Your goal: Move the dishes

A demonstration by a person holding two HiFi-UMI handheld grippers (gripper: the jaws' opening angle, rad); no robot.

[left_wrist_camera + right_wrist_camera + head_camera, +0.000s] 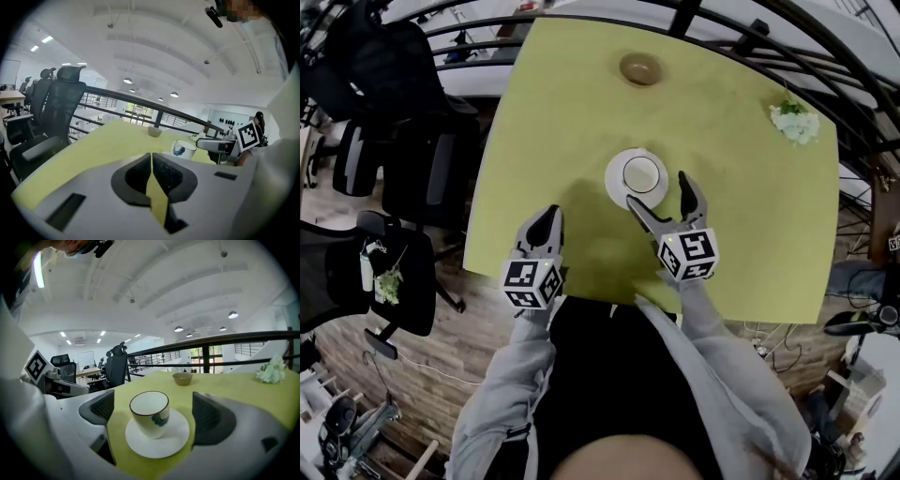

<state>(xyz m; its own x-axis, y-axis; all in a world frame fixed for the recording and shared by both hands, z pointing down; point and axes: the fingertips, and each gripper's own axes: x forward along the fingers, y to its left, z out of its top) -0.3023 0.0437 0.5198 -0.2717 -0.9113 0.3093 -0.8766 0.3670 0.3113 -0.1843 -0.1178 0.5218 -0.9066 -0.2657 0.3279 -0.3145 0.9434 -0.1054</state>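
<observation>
Cup (149, 414) on saucer (159, 442), just ahead of spread right gripper (152, 409) fingers (213, 419) (untouched)

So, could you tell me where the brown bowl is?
In the head view, the brown bowl sits near the far edge of the table, beyond the cup on its saucer.

floor (422, 347): wood | chairs (422, 159): black, left of table (544, 112) | railing (220, 339): black, curved | ceiling (154, 282): white, lit

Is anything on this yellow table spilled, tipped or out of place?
Nothing is spilled or tipped. The cup stands upright on its saucer, and the brown bowl sits upright near the far edge. The only oddity is a white-green clump at the far right corner of the table.
</observation>
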